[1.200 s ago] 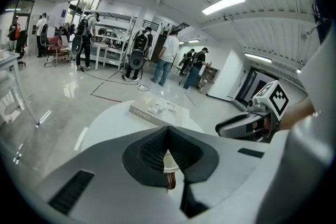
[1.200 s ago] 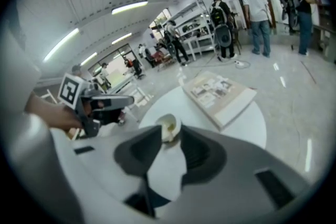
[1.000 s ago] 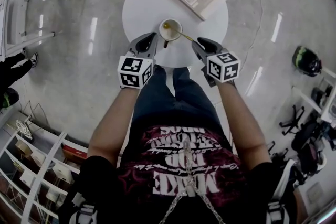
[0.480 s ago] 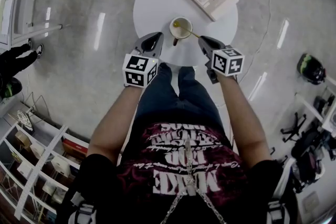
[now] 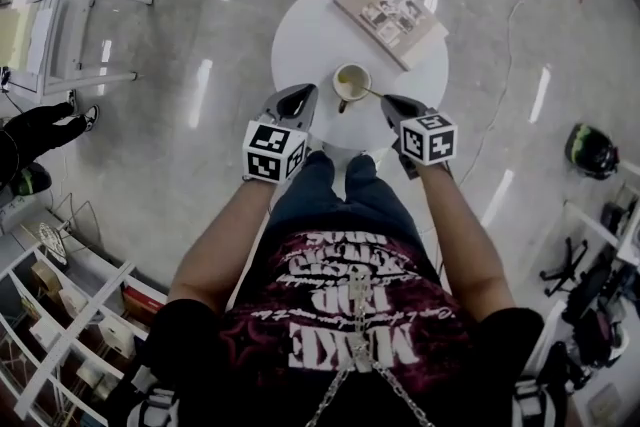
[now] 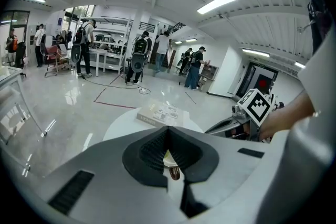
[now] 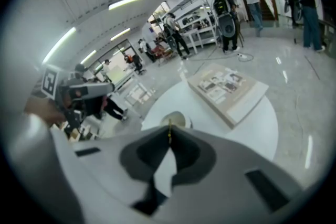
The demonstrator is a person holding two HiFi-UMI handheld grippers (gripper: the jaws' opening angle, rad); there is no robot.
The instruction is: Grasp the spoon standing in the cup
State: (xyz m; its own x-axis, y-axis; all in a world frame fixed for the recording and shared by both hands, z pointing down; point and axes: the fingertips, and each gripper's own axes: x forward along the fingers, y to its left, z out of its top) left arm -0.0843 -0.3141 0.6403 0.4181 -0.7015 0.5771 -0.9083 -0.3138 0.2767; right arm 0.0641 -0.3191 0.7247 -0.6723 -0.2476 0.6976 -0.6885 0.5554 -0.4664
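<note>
A small round white table (image 5: 305, 30) carries a cup (image 5: 351, 82) near its front edge. A gold spoon (image 5: 372, 93) stands in the cup, its handle leaning out to the right. My right gripper (image 5: 388, 101) has its tip at the end of that handle. In the right gripper view the thin handle (image 7: 169, 132) runs between the closed fingertips, with the cup (image 7: 174, 118) just beyond. My left gripper (image 5: 302, 95) is shut and empty just left of the cup. The cup (image 6: 169, 162) shows through the hollow behind its shut jaws.
A thick book (image 5: 390, 3) lies at the table's far right. A white metal chair frame (image 5: 60, 25) stands on the glossy floor to the left, shelving (image 5: 60, 315) at lower left, a helmet (image 5: 588, 148) to the right. People stand far off in the room.
The head view has shifted, so the table sits lower and further right in frame. Both grippers keep the same place beside the cup, the right tip still at the spoon handle.
</note>
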